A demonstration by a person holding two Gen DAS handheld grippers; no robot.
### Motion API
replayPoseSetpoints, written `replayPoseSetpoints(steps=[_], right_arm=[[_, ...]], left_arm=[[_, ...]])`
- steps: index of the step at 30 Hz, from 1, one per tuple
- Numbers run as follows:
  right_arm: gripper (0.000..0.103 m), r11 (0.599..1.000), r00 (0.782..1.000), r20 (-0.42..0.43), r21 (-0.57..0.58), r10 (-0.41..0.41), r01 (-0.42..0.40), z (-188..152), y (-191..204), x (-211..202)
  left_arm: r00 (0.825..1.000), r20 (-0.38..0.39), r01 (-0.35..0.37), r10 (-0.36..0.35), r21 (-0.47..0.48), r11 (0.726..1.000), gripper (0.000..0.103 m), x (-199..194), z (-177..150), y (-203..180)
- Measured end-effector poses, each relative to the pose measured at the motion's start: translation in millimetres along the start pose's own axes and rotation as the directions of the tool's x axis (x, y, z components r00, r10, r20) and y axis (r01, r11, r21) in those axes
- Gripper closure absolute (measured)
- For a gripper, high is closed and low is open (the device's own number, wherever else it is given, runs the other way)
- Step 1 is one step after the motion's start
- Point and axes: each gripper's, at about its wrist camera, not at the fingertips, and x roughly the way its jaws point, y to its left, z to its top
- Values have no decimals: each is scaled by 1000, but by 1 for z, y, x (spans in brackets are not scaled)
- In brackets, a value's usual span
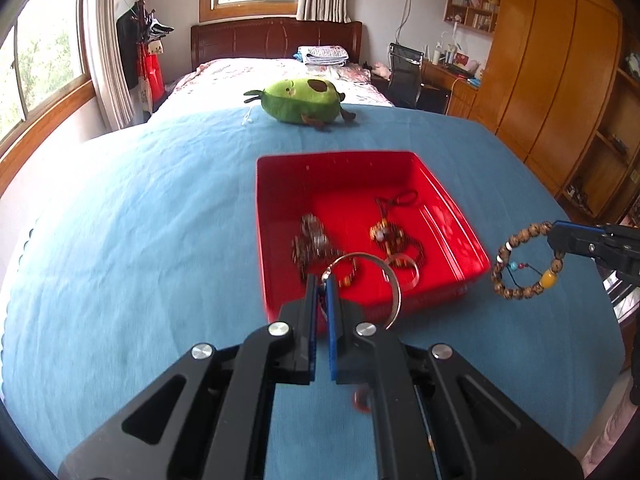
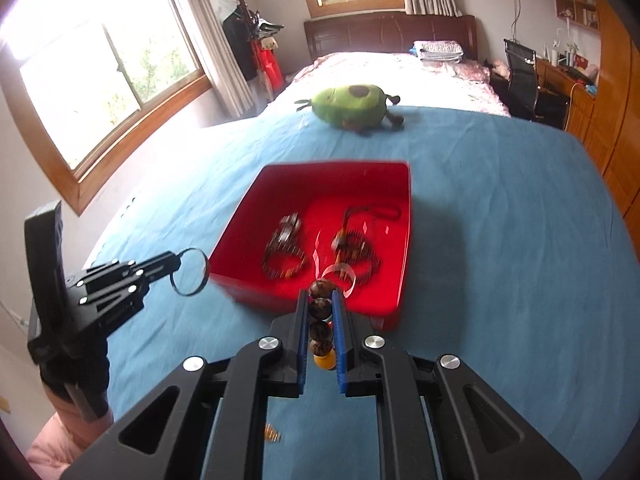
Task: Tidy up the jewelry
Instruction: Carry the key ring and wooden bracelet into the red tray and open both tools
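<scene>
The tray (image 1: pixel 448 204) is sitting on the blue cloth (image 1: pixel 140 240) toward the near edge, already holding several pieces: a dark bead tangle (image 1: pixel 312 240) on its left, a corded pendant (image 1: pixel 394 232) on its right, and a silver band (image 1: pixel 402 264) by the near wall. So the sorting looks well along, with two pieces not yet in.

The left gripper (image 1: pixel 320 280) is clamping the ring (image 1: pixel 390 280), a large silver hoop hanging over the tray's near wall, its plane roughly upright and edge-on to the fingers. The right gripper (image 2: pixel 321 296) is pinching the bracelet (image 1: pixel 524 264), holding it clear of the cloth just off the tray's right near corner; the loop is hanging down, its long axis near vertical, yellow bead (image 1: pixel 548 279) low. A small gold bit (image 2: pixel 272 435) is lying loose on the cloth by the near edge. An avocado plush (image 1: pixel 304 100) is resting at the far edge.
</scene>
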Motion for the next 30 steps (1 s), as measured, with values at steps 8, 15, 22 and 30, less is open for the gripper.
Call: replayPoseSetpoints(steps=[8, 15, 22, 30], right_arm=[[92, 998, 999, -24, 35, -47, 47, 44, -18, 77], [92, 996, 995, -72, 48, -67, 70, 48, -31, 132], [90, 995, 992, -99, 45, -83, 87, 43, -34, 158], [71, 992, 992, -38, 26, -123, 124, 30, -24, 143]], left_arm=[[999, -29, -47, 46, -40, 998, 100, 69, 45, 5], [993, -97, -69, 64, -52, 996, 99, 128, 55, 10], [988, -133, -86, 80, -41, 995, 97, 155, 54, 12], [991, -99, -99, 94, -45, 994, 79, 138, 49, 10]])
